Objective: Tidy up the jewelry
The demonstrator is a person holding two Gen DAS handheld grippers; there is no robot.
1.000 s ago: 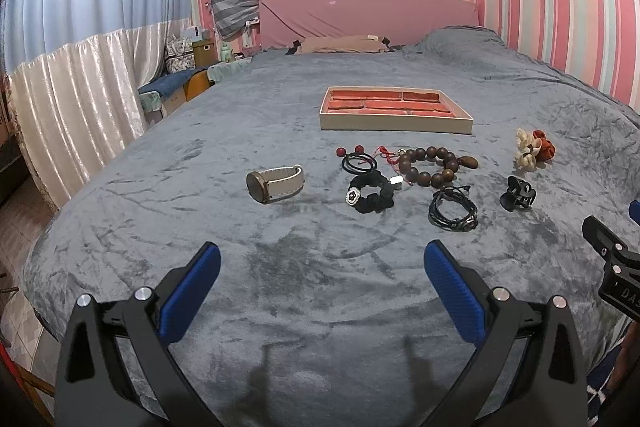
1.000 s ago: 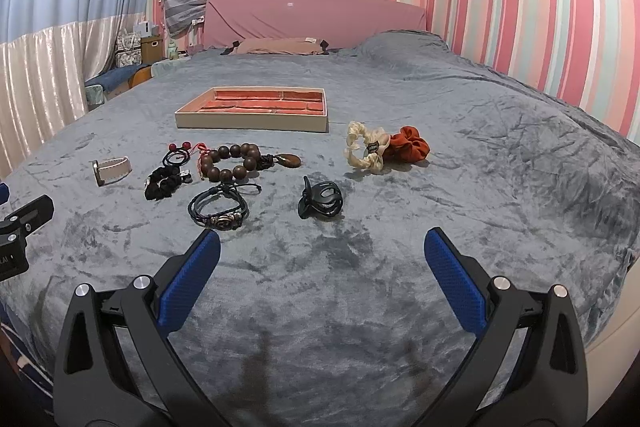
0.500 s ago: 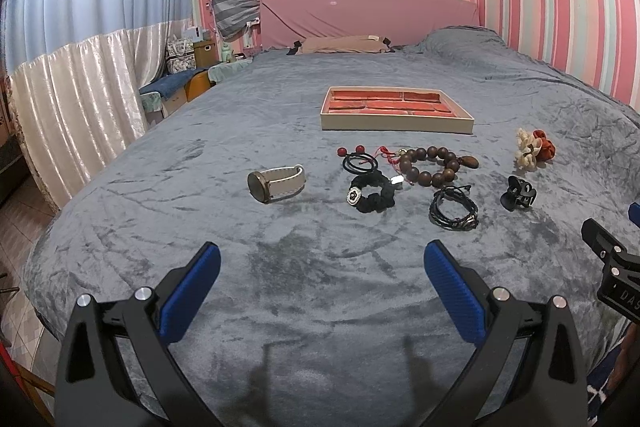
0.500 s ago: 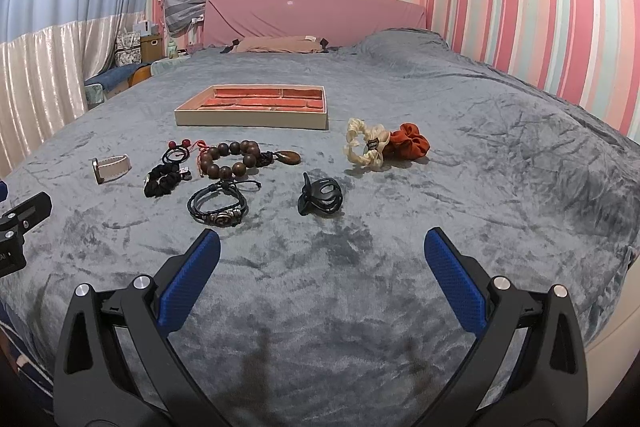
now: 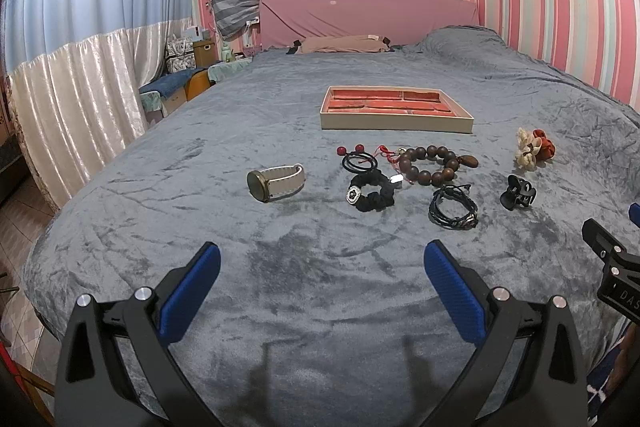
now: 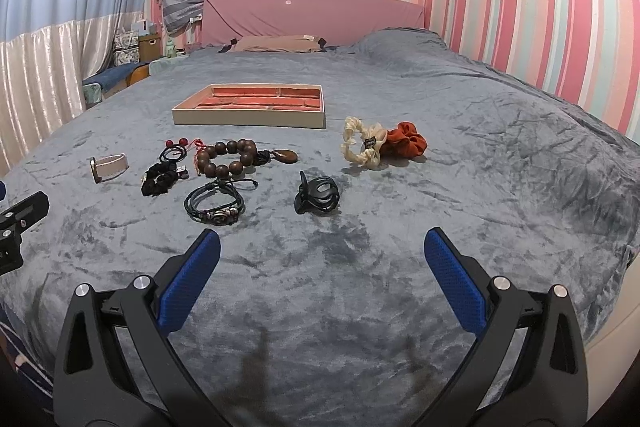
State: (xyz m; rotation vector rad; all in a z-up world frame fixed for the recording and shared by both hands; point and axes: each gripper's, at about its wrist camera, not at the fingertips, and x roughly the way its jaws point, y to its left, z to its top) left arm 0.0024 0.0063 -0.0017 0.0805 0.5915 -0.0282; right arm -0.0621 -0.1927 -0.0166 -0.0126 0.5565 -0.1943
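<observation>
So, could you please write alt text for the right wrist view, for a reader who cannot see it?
An open right gripper hovers over a grey blanket, holding nothing. Ahead lie a black hair claw, a dark cord bracelet, a wooden bead bracelet, cream and rust scrunchies, and a watch. Farther back sits a red-lined jewelry tray.

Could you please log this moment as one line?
left gripper open | right gripper open | tray empty | jewelry on bed

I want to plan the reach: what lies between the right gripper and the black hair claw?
Only bare grey blanket lies between the open right gripper and the black hair claw, as the right wrist view shows.
</observation>
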